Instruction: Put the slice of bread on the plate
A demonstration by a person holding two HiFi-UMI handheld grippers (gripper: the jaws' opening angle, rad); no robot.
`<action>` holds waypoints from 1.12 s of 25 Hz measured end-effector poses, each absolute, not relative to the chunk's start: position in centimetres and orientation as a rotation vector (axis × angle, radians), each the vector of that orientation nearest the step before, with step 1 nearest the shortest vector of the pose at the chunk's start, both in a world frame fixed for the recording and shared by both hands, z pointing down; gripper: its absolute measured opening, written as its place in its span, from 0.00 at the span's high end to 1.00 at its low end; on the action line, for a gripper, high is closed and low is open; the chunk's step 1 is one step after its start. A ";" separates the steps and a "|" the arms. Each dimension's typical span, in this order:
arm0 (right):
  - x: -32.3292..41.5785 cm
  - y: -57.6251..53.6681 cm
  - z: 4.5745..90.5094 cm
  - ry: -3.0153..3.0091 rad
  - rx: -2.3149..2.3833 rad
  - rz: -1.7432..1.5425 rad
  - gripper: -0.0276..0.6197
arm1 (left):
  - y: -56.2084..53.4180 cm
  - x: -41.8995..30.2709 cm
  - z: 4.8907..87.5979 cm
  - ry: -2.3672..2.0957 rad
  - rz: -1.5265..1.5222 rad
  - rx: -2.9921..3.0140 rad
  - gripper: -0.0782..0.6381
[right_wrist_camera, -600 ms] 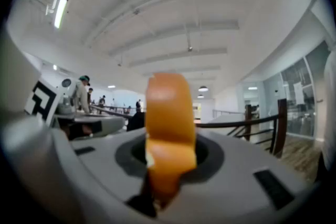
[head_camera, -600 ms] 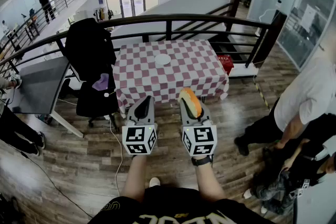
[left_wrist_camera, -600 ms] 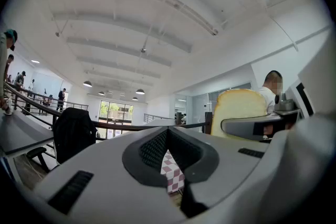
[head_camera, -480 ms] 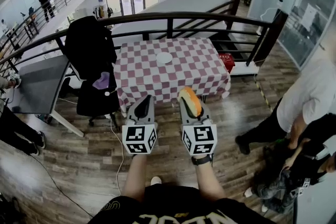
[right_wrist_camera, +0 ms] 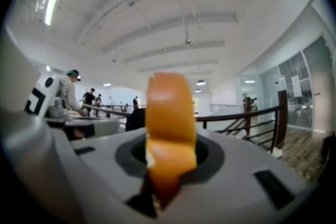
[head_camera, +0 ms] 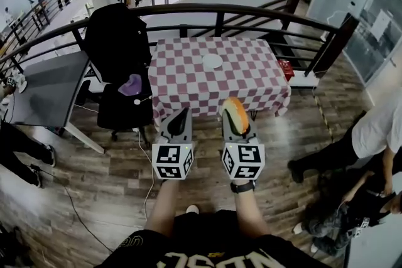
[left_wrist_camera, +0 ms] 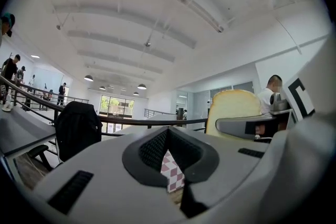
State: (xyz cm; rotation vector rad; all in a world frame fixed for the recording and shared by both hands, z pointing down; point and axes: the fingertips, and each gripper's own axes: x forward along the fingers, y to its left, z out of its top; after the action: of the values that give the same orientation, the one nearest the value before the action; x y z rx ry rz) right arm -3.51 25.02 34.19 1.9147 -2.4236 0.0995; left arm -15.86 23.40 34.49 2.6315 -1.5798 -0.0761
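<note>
The slice of bread (head_camera: 237, 116), with its orange-brown crust, stands on edge in my right gripper (head_camera: 237, 125), which is shut on it. The right gripper view shows the bread (right_wrist_camera: 169, 128) rising from between the jaws of the right gripper (right_wrist_camera: 165, 176). My left gripper (head_camera: 178, 125) is level beside it, shut and empty. In the left gripper view, a sliver of checked cloth shows past the left gripper (left_wrist_camera: 170, 165), and the bread (left_wrist_camera: 233, 107) stands to its right. The small white plate (head_camera: 212, 61) lies on the red-and-white checked table (head_camera: 251, 78), ahead of both grippers.
A black office chair with a dark jacket (head_camera: 119, 53) stands left of the table, next to a grey desk (head_camera: 47, 94). A dark railing (head_camera: 251, 12) runs behind the table. A person in a white shirt (head_camera: 377, 135) stands at the right. A cable (head_camera: 147, 179) lies on the wooden floor.
The table and plate now look larger and sit further right in the head view. Both grippers stay side by side, and the right one still holds the bread.
</note>
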 end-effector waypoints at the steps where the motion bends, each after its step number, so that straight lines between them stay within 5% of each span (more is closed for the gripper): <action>1: -4.0 24.5 34.5 -2.422 1.916 0.115 0.80 | 22.9 -16.4 34.8 -1.580 -0.079 2.624 0.87; 11: -4.7 20.3 37.4 -2.395 1.891 0.177 0.80 | 18.4 -17.5 38.7 -1.556 -0.044 2.548 0.87; 28: 1.8 -1.0 35.5 -2.595 1.725 0.136 0.80 | -2.3 -8.3 37.6 -1.687 -0.014 2.502 0.87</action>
State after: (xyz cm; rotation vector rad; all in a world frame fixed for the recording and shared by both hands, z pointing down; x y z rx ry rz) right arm 1.77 -1.01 35.47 1.7246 -2.5951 0.1363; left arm -8.26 -2.33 37.60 2.5019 -1.6867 -0.0142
